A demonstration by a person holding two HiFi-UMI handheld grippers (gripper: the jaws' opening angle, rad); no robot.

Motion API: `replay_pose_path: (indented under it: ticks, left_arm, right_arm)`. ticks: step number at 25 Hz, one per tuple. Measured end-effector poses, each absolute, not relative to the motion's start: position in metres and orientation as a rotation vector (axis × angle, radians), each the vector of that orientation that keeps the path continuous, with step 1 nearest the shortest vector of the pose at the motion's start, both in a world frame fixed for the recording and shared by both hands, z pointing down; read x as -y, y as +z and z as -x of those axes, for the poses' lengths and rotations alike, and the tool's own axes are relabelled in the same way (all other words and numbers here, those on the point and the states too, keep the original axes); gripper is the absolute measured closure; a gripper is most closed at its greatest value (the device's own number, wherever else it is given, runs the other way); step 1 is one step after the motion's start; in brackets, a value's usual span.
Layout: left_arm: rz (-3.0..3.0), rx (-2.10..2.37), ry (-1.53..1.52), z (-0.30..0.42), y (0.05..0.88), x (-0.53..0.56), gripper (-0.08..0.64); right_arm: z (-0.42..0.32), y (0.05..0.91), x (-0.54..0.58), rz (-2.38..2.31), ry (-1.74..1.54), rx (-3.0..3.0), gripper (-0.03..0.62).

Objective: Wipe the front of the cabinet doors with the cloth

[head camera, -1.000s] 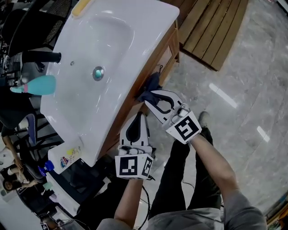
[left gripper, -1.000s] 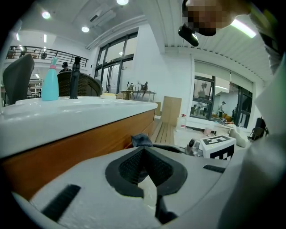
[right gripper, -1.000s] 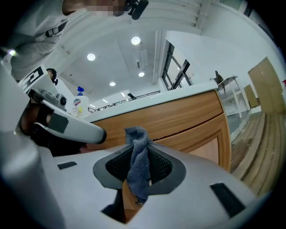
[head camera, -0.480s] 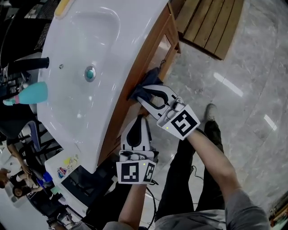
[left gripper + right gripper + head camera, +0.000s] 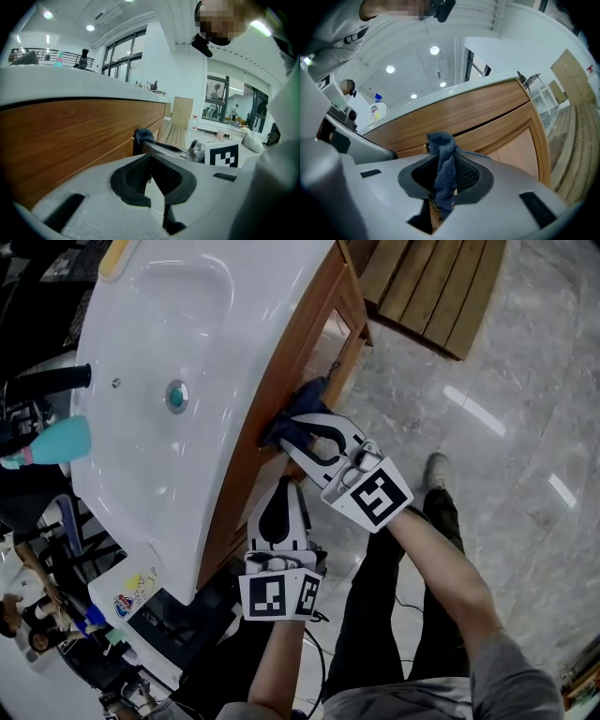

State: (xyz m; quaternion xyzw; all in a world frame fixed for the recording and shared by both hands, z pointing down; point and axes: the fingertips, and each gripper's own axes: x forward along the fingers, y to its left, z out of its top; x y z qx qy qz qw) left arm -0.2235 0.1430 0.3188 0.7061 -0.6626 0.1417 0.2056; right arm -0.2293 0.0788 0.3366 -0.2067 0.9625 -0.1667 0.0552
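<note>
Far left: a teal bottle (image 5: 47,442) stands at the edge of the white basin (image 5: 197,324), whose drain (image 5: 176,396) is in view. The wooden cabinet (image 5: 286,357) runs beneath the basin's rim, its front facing right.

Centre: the left gripper (image 5: 284,486) is held close to the cabinet front, on the near side of the right gripper. Its jaws are together, with nothing between them.

The right gripper (image 5: 295,427) is clamped on the dark blue cloth (image 5: 305,399), which bunches out past the jaw tips. The cloth lies against the cabinet front just under the basin's rim.

Far right: a slatted wooden platform (image 5: 431,287) lies on the marble floor (image 5: 525,381).
</note>
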Motion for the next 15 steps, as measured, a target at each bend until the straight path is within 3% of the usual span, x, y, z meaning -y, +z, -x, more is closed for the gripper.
replay_pose_path:
  ticks: [15]
  left_arm:
    - [-1.928, 1.843, 0.427, 0.200, 0.331, -0.116, 0.552]
  right_arm:
    - [0.199, 0.347, -0.019, 0.681, -0.524, -2.920, 0.520]
